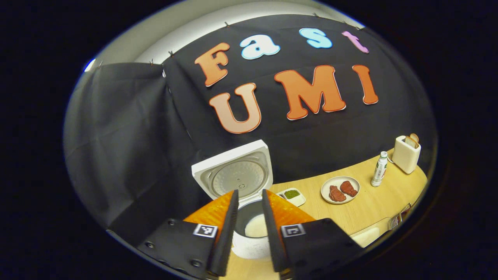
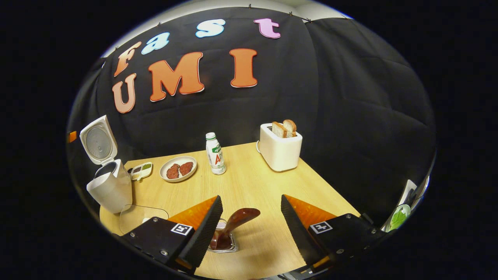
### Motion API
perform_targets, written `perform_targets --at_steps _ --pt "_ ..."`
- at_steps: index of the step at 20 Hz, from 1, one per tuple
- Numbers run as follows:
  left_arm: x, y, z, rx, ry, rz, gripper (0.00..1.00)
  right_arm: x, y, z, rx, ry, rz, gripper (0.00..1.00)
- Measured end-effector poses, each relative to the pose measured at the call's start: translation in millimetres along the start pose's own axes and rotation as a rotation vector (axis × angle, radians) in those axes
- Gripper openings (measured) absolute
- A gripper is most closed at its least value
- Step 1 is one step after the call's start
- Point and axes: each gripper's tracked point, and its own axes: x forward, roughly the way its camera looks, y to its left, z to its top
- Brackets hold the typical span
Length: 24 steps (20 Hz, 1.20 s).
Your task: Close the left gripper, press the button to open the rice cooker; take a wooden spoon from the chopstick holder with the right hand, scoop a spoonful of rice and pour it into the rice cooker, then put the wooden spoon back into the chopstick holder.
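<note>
In the left gripper view we see our left gripper [image 1: 249,202] hanging above the cooker [image 1: 253,229], its fingers a narrow gap apart with nothing between them. The cooker stands open: its lid [image 1: 233,171] is tipped up toward the booth wall, and inside the pot a pale patch of rice [image 1: 256,226] lies at the bottom. Just to the right of the cooker on the table [image 1: 373,206] sits a small dish [image 1: 292,195] with something green in it, then a plate [image 1: 340,189] bearing two reddish pieces, then a bottle [image 1: 379,169] and, farthest right, a toaster [image 1: 405,153] with bread in its slots. In the right gripper view our right gripper [image 2: 251,212] is spread wide and holds nothing. Between its fingers, lower down, the spoon [image 2: 235,223] leans out of the clear holder [image 2: 223,243], its bowl pointing up and to the right; the left finger is just beside the holder, though we cannot tell whether it touches. The cooker shows here at far left with its lid up, well apart from the spoon. A clear container [image 2: 142,217] lies on the table near the cooker's base.
</note>
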Motion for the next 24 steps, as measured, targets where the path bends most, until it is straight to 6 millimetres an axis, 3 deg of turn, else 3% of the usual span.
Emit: perform_targets --at_steps 3,5,9,12,14,18,24 --pt "-14.7 0.0 15.7 0.053 -0.089 0.049 0.94 9.1 6.6 -15.1 0.024 0.051 0.020 0.94" --pt "-29.1 0.8 29.0 0.043 -0.142 0.069 0.99 12.2 10.1 -21.9 0.037 0.071 0.037 0.94" --pt "-58.0 2.1 46.2 -0.025 -0.220 0.072 0.98 18.9 18.5 -32.4 0.050 0.098 0.063 0.94" --pt "-70.4 11.7 46.6 -0.046 -0.234 0.106 0.99 24.2 24.0 -41.3 0.075 0.126 0.083 0.93" --pt "-74.1 20.1 39.4 -0.068 -0.217 0.145 1.00 28.5 26.9 -49.6 0.112 0.153 0.091 0.86" --pt "-82.7 26.1 24.2 -0.097 -0.175 0.165 0.98 33.6 32.1 -59.8 0.147 0.156 0.109 0.60" --pt "-87.5 28.3 4.0 -0.114 -0.120 0.203 1.00 37.0 46.9 -58.5 0.190 0.131 0.151 0.23"
